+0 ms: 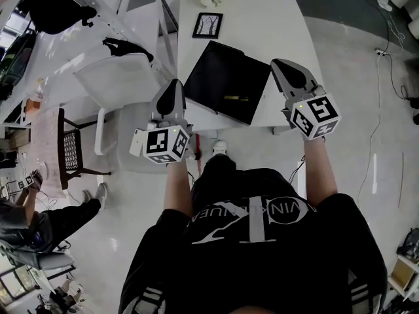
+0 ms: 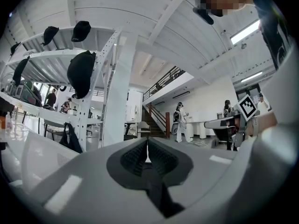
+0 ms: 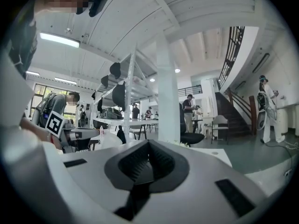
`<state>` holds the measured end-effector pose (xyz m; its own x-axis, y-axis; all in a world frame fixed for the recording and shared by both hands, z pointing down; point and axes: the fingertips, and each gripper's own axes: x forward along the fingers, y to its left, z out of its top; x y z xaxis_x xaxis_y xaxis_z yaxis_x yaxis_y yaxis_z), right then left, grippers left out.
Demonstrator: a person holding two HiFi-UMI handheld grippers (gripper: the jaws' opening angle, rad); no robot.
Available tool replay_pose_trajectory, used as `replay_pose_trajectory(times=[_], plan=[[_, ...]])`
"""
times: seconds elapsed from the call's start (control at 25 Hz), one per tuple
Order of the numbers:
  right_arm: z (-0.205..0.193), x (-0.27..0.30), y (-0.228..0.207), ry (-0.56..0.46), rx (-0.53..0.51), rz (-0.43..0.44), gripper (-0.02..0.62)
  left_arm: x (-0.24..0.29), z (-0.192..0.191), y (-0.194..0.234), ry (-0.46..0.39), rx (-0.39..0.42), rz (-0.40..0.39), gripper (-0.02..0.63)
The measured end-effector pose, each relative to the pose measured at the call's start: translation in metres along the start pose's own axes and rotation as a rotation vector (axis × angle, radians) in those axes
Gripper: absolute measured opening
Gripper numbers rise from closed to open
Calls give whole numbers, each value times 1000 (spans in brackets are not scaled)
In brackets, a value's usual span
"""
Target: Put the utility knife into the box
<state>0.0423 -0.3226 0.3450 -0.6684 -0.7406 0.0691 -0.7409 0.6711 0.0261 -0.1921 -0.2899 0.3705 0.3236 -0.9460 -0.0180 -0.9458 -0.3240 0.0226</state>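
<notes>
- Black slab [image 1: 222, 77] lies on the white table [image 1: 288, 31]. It might be the box, but we honestly can't tell. The thin yellow thing lying on it near its front edge looks like the utility knife [image 1: 236, 98].
- Left tool [image 1: 175, 85] and right tool [image 1: 283, 65] both have their jaws pressed together on nothing. They're aimed out at the room rather than down, so we reckon the pick-up isn't started yet.
- There's open table to the right of the slab, and a picture frame [image 1: 207, 25] behind it. The slab's near corner reaches the table's front edge.
</notes>
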Motion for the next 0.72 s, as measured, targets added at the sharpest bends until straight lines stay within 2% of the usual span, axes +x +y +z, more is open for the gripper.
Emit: replay_pose_trajectory(times=[0.72], plan=[[2,-6,0,-9,-13,-15,14,-15,8,2,-23,4,26,17]])
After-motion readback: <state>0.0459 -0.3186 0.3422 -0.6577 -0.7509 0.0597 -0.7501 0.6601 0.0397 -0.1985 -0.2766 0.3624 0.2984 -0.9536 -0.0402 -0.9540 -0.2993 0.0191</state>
